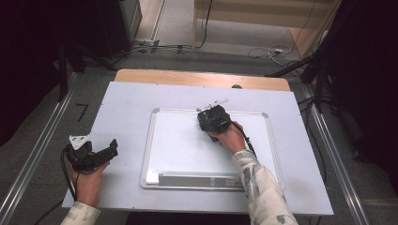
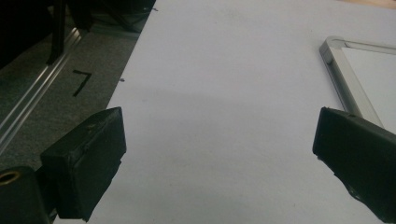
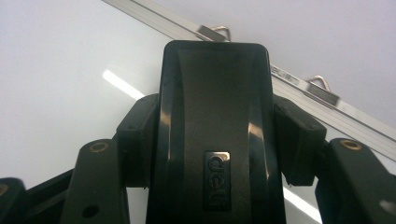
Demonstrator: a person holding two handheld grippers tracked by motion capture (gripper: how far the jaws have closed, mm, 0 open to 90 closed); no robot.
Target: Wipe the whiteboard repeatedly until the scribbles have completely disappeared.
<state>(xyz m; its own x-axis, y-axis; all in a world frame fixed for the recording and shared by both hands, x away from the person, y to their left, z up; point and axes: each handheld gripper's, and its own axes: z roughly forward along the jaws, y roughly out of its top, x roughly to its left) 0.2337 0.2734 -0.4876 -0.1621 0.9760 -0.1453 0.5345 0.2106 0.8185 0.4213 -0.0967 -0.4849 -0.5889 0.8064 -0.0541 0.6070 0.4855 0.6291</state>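
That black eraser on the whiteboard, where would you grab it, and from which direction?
By its two long sides, from above and behind its near end. The eraser is a narrow block with a smooth curved back, lying flat on the whiteboard, so only the straight sides give flat faces to press on. The right gripper is shut on it just this way, one pad on each side.

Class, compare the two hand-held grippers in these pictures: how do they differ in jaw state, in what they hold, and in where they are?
The left gripper has its jaws wide apart with nothing between them; the right gripper is clamped on a black eraser. The left gripper sits over the pale table cover, beside the whiteboard; the right gripper is over the whiteboard, near its far edge. Both are black, each held in one hand.
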